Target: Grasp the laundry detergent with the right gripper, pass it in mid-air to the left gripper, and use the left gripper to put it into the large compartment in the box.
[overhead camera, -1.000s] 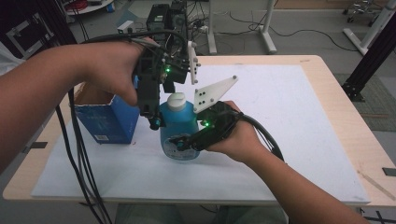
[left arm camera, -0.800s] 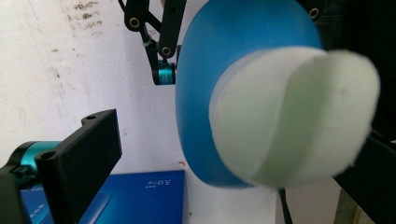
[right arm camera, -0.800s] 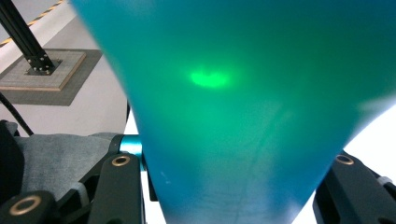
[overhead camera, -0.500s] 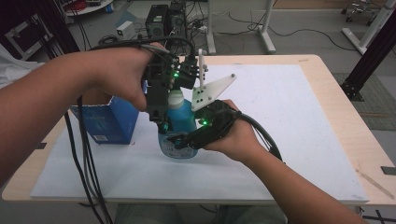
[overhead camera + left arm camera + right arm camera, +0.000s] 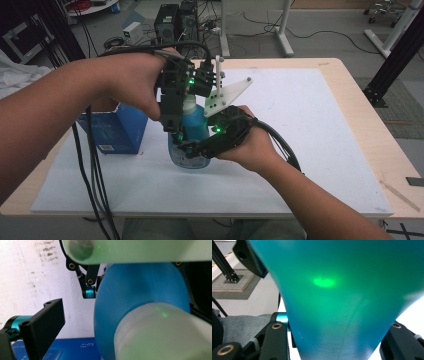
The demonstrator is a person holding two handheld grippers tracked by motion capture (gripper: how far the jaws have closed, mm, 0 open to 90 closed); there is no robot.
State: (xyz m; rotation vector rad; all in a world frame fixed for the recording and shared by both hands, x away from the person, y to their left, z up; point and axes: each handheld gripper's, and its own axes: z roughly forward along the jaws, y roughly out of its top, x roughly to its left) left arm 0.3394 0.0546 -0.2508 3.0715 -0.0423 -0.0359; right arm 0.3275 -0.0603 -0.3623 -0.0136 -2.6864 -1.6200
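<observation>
- We saw the white mat (image 5: 310,150) on the wooden table (image 5: 372,145), smooth and flat, with grey smudges in the left gripper view.
- The blue bottle (image 5: 192,131) stood upright at the middle of the mat, just right of the blue carton (image 5: 116,129); its long axis was vertical and its white cap (image 5: 160,332) pointed up.
- The bottle looked like glossy translucent plastic, wide at the base and narrowing to a ridged collar.
- The right gripper (image 5: 197,149) was clamped on the low body of the bottle, one black jaw at each side.
- The left gripper (image 5: 172,107) came down over the cap; one jaw stood apart from the bottle, the other was hidden, so we could not tell whether it pressed.
- The hands and grippers covered the bottle label.
</observation>
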